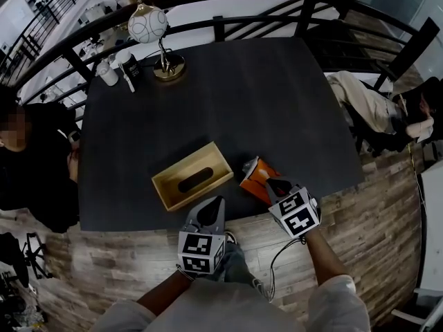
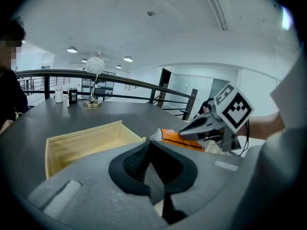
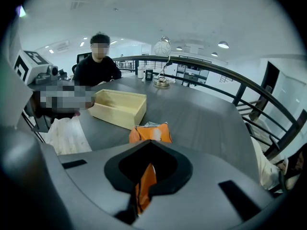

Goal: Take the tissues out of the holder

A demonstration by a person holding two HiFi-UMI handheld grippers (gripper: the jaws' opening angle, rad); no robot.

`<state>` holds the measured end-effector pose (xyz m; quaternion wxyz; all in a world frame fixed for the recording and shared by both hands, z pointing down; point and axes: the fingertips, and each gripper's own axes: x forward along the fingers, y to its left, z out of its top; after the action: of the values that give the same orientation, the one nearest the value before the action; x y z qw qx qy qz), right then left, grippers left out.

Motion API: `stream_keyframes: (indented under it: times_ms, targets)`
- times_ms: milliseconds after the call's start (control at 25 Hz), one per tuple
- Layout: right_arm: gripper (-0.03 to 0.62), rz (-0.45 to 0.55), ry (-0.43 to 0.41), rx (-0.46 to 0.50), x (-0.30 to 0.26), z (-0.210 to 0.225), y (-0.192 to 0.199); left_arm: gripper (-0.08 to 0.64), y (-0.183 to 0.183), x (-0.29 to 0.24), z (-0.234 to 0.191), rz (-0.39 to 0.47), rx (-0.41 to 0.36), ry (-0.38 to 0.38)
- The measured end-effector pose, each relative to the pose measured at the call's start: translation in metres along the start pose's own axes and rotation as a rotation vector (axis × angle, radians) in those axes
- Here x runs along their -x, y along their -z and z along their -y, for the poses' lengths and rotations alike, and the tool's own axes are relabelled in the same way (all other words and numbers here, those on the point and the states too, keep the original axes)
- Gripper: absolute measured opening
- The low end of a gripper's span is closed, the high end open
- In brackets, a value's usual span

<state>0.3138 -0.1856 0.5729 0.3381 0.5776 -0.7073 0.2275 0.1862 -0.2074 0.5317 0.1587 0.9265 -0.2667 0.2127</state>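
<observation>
The light wooden tissue holder (image 1: pixel 190 176) lies on the dark table (image 1: pixel 263 95) near its front edge, slot side up. Just to its right is an orange tissue pack (image 1: pixel 254 172), and my right gripper (image 1: pixel 268 184) is shut on its near end. In the right gripper view the orange pack (image 3: pixel 151 132) sticks out from between the jaws, with the holder (image 3: pixel 120 107) beyond it to the left. My left gripper (image 1: pixel 214 203) hovers at the table's front edge by the holder's near right corner, jaws shut and holding nothing. In the left gripper view the holder (image 2: pixel 81 143) sits to the left and the pack (image 2: pixel 184 139) to the right.
A globe lamp (image 1: pixel 148 25) on a brass base and small containers (image 1: pixel 118 70) stand at the table's far left corner. A person in black (image 1: pixel 31 171) sits at the left edge. A dark railing (image 1: pixel 277 9) curves behind the table, and another person (image 1: pixel 387 113) sits beyond the right side.
</observation>
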Motion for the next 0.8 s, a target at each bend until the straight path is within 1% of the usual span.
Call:
stream_keyframes:
  times_ms: [360,800]
  targets:
    - [0.008,-0.001,-0.021,-0.02,-0.009,-0.013,0.002,-0.014,0.002,-0.001,-0.004,-0.007,0.009,-0.001]
    - [0.008,0.005,-0.019,-0.064,-0.013,-0.018,0.005,-0.014,0.005,-0.002,-0.005,-0.011,0.012,0.01]
